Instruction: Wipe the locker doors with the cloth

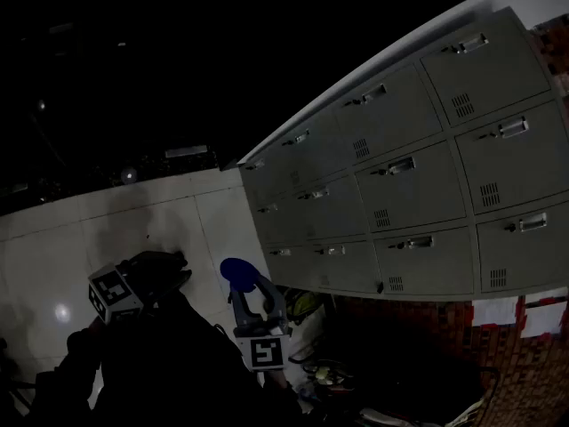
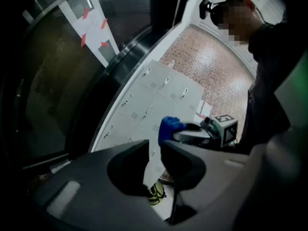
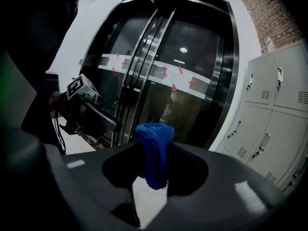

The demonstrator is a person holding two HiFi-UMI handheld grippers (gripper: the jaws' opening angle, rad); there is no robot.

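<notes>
A blue cloth is pinched in my right gripper, low in the middle of the head view; its jaws are shut on the cloth, which bunches above the tips. The grey locker doors fill the right side, well beyond the cloth and not touching it. They also show at the right edge as lockers. My left gripper hangs at lower left, away from the lockers. Its jaws stand almost together with only a thin gap and nothing between them. From there the cloth and lockers lie ahead.
Dark glass doors with red-marked tape stand left of the lockers. A brick wall runs under and beside them. A yellow-green object and cables lie on the floor at the locker base. White floor tiles spread to the left.
</notes>
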